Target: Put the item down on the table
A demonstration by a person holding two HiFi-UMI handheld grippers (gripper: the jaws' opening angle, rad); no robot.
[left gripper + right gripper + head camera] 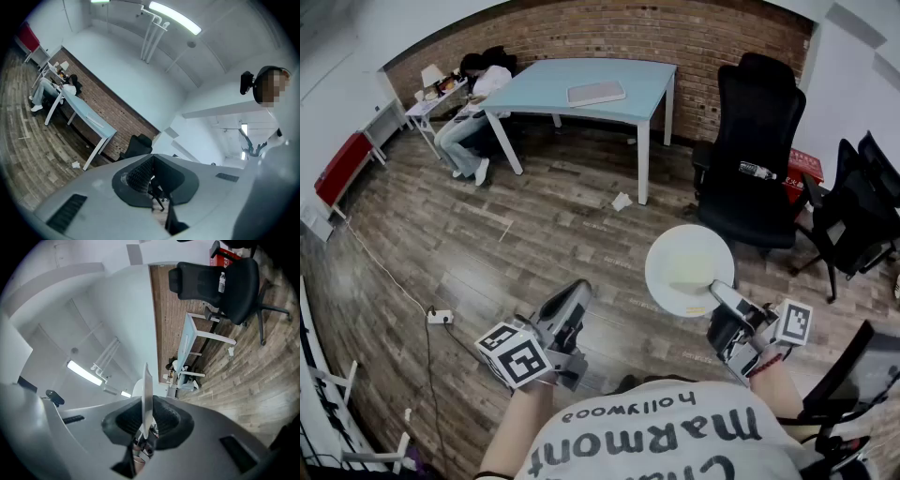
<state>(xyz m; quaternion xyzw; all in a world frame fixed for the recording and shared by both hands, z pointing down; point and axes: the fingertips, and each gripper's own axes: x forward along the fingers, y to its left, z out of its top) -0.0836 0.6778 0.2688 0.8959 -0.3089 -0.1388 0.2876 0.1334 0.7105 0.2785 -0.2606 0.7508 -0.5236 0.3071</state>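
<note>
The wooden floor (534, 234) filled most of the head view, and the pale blue bench (544, 89) stood at upper centre, well apart from both hands. A black chair (755, 150) stood at the right. The white plate (689, 270) hung over the floor at lower right, not yet on the bench, which lay up and left of it. The right tongs (724, 298) were clamped on its lower-right rim, the plate edge-on between the pads in the right gripper view. The left tongs (572, 300) were closed and empty, so the carry likely fell to the right hand
</note>
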